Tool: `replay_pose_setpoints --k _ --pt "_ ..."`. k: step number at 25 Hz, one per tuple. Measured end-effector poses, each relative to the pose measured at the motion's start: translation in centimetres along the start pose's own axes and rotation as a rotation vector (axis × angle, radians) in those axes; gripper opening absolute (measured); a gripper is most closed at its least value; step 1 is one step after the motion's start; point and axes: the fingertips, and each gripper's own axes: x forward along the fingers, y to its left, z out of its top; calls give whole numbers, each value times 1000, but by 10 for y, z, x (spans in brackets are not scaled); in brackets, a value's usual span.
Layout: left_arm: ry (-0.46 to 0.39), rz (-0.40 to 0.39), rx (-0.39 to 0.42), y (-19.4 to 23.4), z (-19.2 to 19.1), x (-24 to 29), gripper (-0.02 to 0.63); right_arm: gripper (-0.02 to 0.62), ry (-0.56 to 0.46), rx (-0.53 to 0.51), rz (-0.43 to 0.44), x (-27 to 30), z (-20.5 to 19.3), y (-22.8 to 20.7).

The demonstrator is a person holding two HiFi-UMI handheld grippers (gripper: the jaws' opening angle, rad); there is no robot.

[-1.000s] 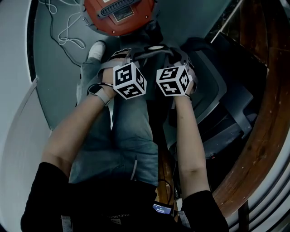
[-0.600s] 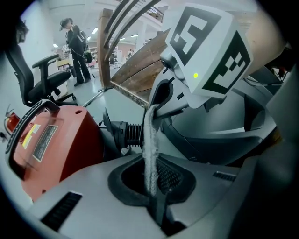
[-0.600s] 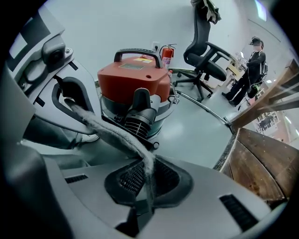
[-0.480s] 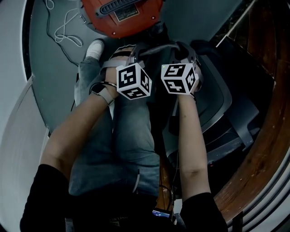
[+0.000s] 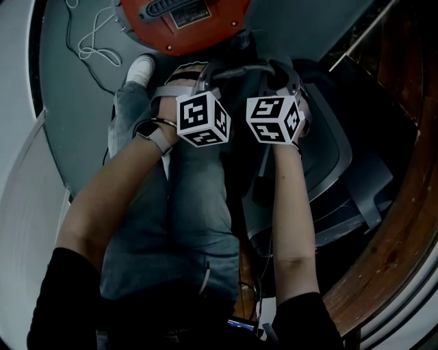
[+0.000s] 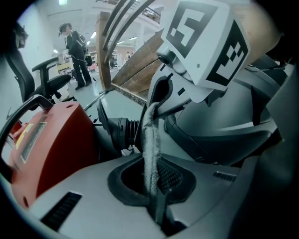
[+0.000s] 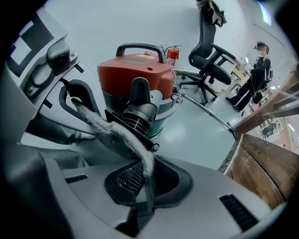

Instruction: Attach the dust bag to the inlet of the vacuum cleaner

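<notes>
Both grippers had edged a little up and to the right toward the vacuum cleaner since a second earlier, keeping side by side above the person's leg. That red drum, the biggest thing there, stood on open grey floor. A loose white cable lay beside it and wooden boards were well off to the right. The way in looked free to me (the cable was the only snag I'd have worried about).

Its black ribbed inlet faced the person, just beyond the stretched cloth. The left gripper was clamped tight on one end of the dust bag. The right gripper pinched the other end, and the pale fuzzy rim ran taut between them. Held that way, I judged, the mouth was being pulled wide to slip over the collar. Little of the bag beyond that rim could be made out. The rim hung near the inlet but was not yet on it.
</notes>
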Motion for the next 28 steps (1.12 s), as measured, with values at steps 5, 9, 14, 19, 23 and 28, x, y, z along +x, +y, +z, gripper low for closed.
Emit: replay_pose_setpoints --k 5,9,14,19,23,28 --pt "10 -6 -43 0 -4 8 25 41 10 -34 30 8 -2 2" --pt "0 -24 -98 -6 -5 12 25 41 10 -40 31 14 0 -1" --pt "-4 -69 -150 -16 -6 20 25 43 8 -80 35 23 10 -5" --pt "7 -11 -134 -14 -2 7 23 41 5 -80 44 26 15 -6" --pt "-6 47 -112 9 2 -2 25 38 11 23 51 29 3 -1" --pt "3 14 -170 16 -8 10 25 38 28 29 25 27 3 -1"
